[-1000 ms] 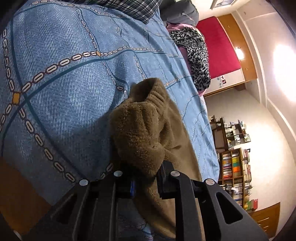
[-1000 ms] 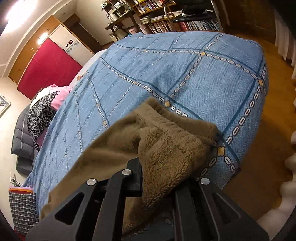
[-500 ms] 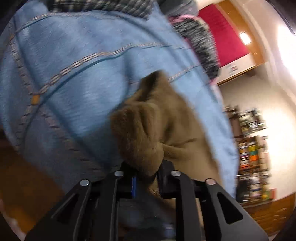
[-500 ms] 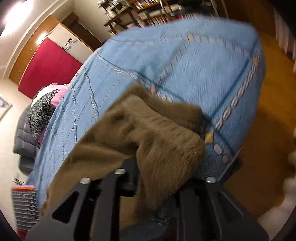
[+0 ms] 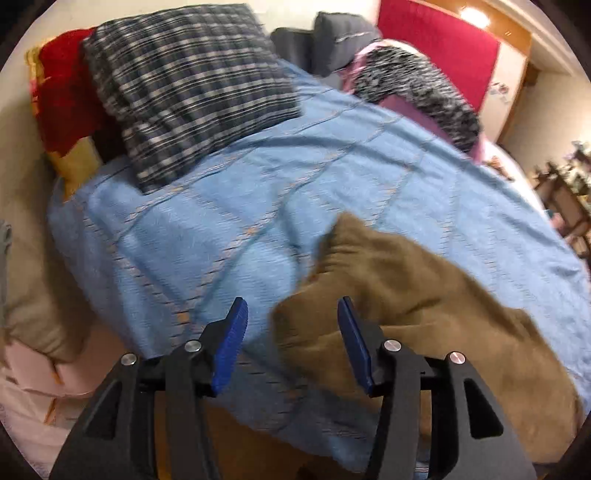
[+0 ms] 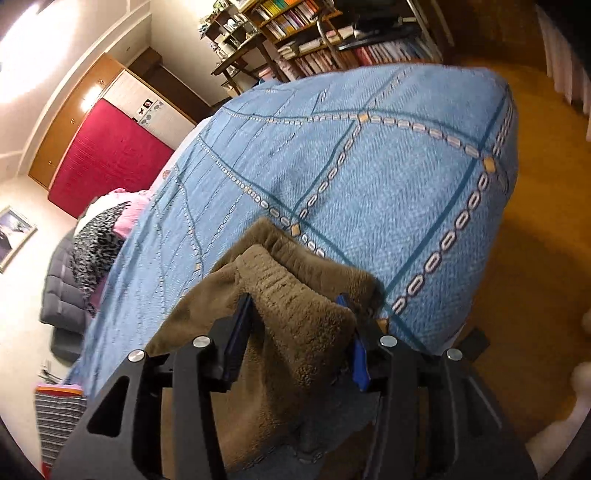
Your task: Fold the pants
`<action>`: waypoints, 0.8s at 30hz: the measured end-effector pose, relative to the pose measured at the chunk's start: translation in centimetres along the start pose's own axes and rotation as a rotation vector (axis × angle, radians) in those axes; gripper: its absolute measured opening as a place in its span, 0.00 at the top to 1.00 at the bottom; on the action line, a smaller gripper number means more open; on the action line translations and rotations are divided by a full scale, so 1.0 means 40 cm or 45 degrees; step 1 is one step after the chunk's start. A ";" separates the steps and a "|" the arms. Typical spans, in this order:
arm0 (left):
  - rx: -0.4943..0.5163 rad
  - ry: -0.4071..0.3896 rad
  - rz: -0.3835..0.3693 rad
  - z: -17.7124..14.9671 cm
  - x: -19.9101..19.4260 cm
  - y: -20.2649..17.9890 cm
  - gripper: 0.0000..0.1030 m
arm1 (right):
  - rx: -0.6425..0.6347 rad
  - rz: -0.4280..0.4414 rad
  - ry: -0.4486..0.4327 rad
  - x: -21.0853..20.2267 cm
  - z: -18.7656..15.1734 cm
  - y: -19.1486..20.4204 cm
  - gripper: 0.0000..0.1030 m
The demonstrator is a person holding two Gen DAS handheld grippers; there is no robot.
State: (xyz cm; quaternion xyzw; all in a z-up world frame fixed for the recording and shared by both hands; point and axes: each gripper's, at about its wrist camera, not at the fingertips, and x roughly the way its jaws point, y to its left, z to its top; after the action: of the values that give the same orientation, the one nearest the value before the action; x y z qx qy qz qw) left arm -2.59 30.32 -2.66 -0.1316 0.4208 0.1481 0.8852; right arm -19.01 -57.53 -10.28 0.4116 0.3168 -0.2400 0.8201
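Note:
Brown fleece pants (image 5: 417, 295) lie on the blue patterned bedspread (image 5: 229, 206), near its front edge. My left gripper (image 5: 291, 325) is open and empty; the edge of the pants lies just beyond its jaws, apart from them. In the right wrist view the pants (image 6: 295, 325) bunch up between the jaws of my right gripper (image 6: 299, 321), whose jaws stand wide apart; the elastic waistband sits just ahead of the fingertips. The bedspread (image 6: 369, 177) spreads out beyond.
A plaid pillow (image 5: 184, 85) and a red and yellow cushion (image 5: 62, 107) lie at the bed's head. A leopard-print cloth (image 5: 417, 85) and dark jacket (image 5: 328, 40) lie at the far side. Bookshelves (image 6: 325, 33) and wooden floor (image 6: 546, 229) lie past the bed.
My left gripper has let go of the pants, opened wide and swung to face the pillows. My right gripper's jaws have spread apart, with the pants still bunched between them.

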 end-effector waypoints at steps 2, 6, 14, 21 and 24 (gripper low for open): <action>0.059 -0.022 -0.056 0.000 -0.009 -0.055 0.50 | -0.040 -0.096 -0.032 -0.013 0.002 0.012 0.50; 0.207 -0.006 -0.284 0.002 0.017 -0.243 0.50 | -0.123 -0.353 -0.165 -0.057 0.009 0.017 0.49; 0.508 0.120 -0.619 -0.101 0.101 -0.598 0.50 | -0.246 0.019 -0.040 0.028 0.046 0.063 0.49; 0.538 0.231 -0.689 -0.191 0.186 -0.718 0.50 | -0.411 -0.022 0.122 0.178 0.051 0.114 0.72; 0.562 0.233 -0.648 -0.215 0.211 -0.748 0.50 | -0.491 -0.051 -0.034 0.116 0.050 0.142 0.79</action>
State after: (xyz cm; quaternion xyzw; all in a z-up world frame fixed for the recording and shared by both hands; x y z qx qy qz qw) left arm 7.57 0.96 -11.28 -0.0507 0.4740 -0.1843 0.8595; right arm -11.48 -56.71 -9.71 0.2372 0.3543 -0.1966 0.8829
